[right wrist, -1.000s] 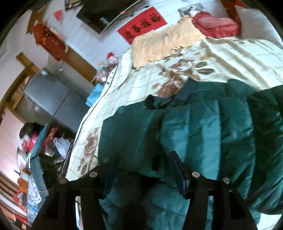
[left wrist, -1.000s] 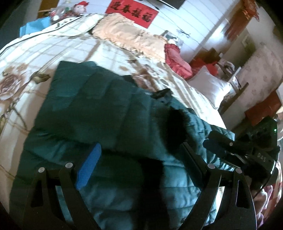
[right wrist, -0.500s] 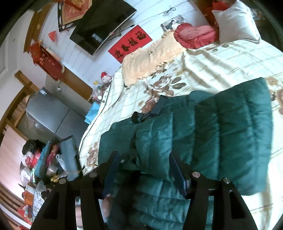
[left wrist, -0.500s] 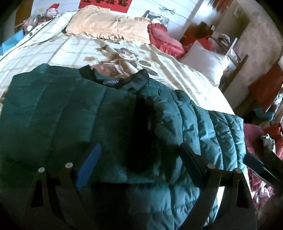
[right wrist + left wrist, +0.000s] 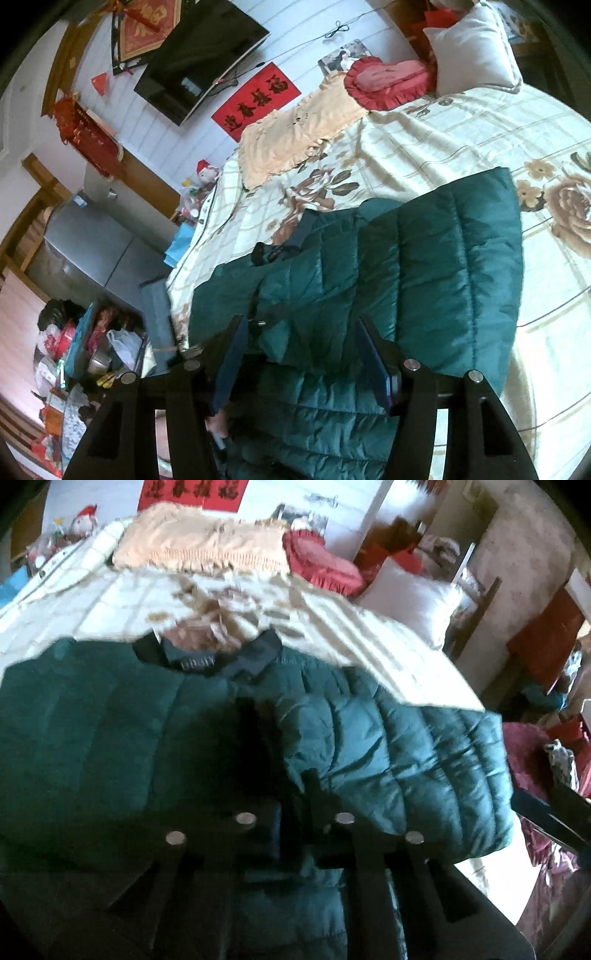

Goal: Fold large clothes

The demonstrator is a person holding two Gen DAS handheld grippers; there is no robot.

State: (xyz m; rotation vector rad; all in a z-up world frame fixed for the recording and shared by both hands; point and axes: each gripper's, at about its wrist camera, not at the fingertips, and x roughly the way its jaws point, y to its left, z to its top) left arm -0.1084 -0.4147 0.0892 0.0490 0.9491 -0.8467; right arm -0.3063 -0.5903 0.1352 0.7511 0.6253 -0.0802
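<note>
Your left gripper (image 5: 295, 812) has its jaws pressed together on a fold of the green jacket (image 5: 388, 746), down at 6 o'clock in the left wrist view, where shadow hides just how much cloth they hold. Your right gripper (image 5: 299, 354) stands spread, and the jacket's front lies between its fingers without either pad clearly pressing on it.

The jacket lies across the near part of the bed (image 5: 461, 122), its dark collar (image 5: 207, 661) pointing toward 12 o'clock, one padded panel folded over at 3 o'clock in the right wrist view.

Beyond the collar at 12 o'clock lie a peach cloth (image 5: 199, 546) and a red cushion (image 5: 321, 561); a white pillow (image 5: 410, 598) sits at 2 o'clock. On the wall hang a red banner (image 5: 258, 99) and a television (image 5: 199, 55). At 9 o'clock in the right wrist view stands a grey fridge (image 5: 88, 254), with bags and clutter (image 5: 81, 350) on the floor at 8 o'clock, close to the bed's edge.
</note>
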